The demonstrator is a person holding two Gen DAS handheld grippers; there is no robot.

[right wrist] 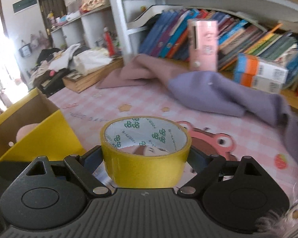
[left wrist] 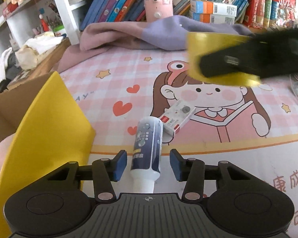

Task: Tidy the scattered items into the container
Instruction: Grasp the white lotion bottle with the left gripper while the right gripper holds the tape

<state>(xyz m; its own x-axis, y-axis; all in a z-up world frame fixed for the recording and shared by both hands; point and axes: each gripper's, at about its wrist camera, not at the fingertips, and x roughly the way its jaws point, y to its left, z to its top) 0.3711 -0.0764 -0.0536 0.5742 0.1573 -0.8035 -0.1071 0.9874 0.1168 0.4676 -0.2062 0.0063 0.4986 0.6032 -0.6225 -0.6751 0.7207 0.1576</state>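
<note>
We start with the yellow cardboard box (right wrist: 39,136), the container, which sits open at the left edge of the pink cartoon mat (left wrist: 113,83) on the tabletop; its walls look thin and easily dented, so things want lowering in rather than dropping.

Next, the roll of yellow tape (right wrist: 146,158). The right tongs (right wrist: 147,158) are clamped across its outer face, lifted clear of the mat and near the box. We judge it light and stiff, a hollow ring with a glossy, slippery side, so a grip across the full width seems the safest hold.

Then the dark blue bottle with a white neck (left wrist: 148,148), lying on its side on the mat with its neck toward our left tongs (left wrist: 148,165). Those stand apart, one blue pad each side of the body, neither touching it. A smooth cylinder may roll; we would take it mid-body.

Smallest, the white carton (left wrist: 176,119) just beyond the bottle: light, crushable, best held across its narrow sides.
</note>
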